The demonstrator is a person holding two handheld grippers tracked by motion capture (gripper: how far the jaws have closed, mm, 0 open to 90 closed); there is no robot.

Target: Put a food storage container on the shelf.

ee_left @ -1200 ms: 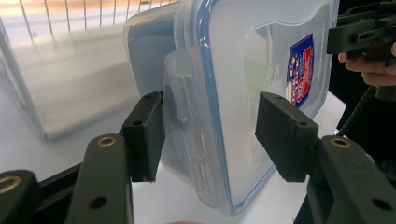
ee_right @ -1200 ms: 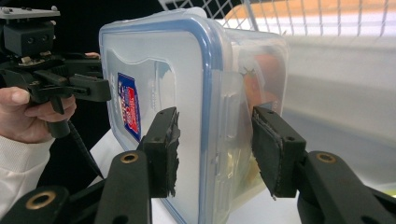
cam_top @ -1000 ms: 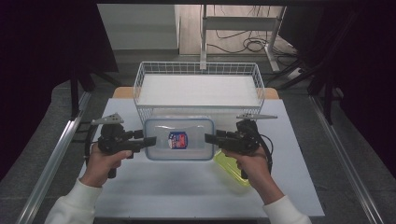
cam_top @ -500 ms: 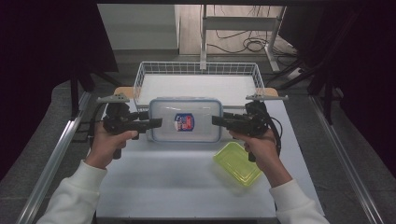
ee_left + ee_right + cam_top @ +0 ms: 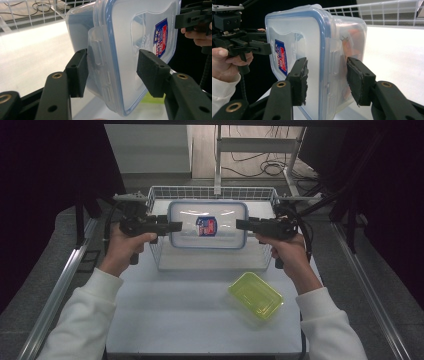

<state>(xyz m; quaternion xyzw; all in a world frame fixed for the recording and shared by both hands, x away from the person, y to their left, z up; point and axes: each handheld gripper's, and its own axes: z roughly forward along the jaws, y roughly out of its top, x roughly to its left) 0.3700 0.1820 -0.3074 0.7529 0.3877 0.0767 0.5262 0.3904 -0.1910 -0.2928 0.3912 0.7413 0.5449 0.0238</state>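
Clear rectangular plastic container [image 5: 208, 225] with a blue-sealed snap lid and a red-and-blue label sits lifted between my two grippers, above the front part of the white wire basket [image 5: 212, 194] at the far end of the white table [image 5: 185, 320].

Left gripper [image 5: 170, 226]: I hold it at the container's left short end. In the left gripper view, the two black jaws straddle that end at the side latch [image 5: 96, 53]; one pad [image 5: 77, 72] lies against the body side, the other pad [image 5: 151, 72] on the lid side. The jaws stand spread about the container's thickness and pinch it across lid and body.

Right gripper [image 5: 245, 224]: I hold it at the right short end. In the right gripper view, its pads [image 5: 299, 80] straddle the opposite latch in the same way, one on the lid face, one on the body wall, clamping the container.

Something orange shows dimly through the wall in the right gripper view; I cannot tell what it is.

A yellow-green translucent rectangular tray [image 5: 255, 295] lies on the table, near the person's right sleeve [image 5: 327, 325], well apart from the container.
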